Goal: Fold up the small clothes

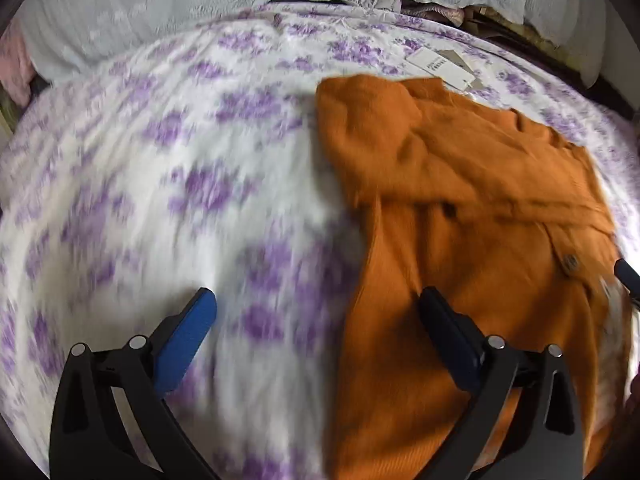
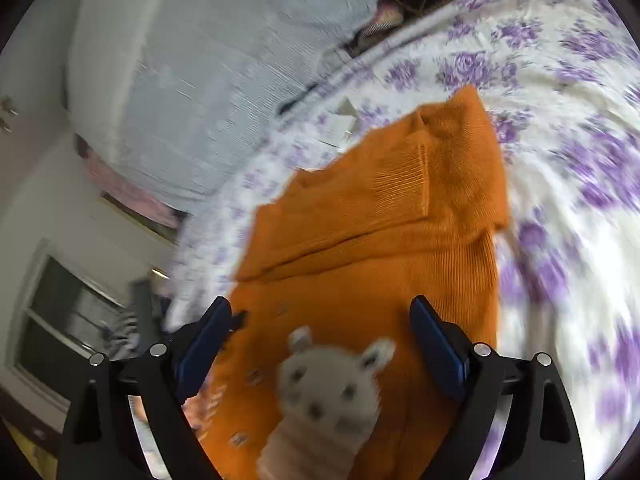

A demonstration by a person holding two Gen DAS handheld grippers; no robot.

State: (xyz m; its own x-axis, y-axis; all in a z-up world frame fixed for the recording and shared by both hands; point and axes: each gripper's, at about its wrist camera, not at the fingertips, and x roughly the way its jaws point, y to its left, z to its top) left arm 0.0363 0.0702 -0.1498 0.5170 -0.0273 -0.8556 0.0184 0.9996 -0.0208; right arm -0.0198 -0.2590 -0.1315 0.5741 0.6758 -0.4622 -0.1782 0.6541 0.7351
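Both tongs w/ jaws apart, holding nothing: right tongs (image 2: 320,320) hang over the one orange knitted cardigan (image 2: 372,240), its grey bunny patch (image 2: 332,392) just under them, & left tongs (image 1: 316,312) sit at its left edge w/ one finger over bedsheet. Looks like mid-fold, sleeve already laid across; next prob. grab the near hem & bring it up. Past the tongs: 1 purple-flower white bedsheet (image 1: 160,160), 2 white paper tags (image 1: 440,66).
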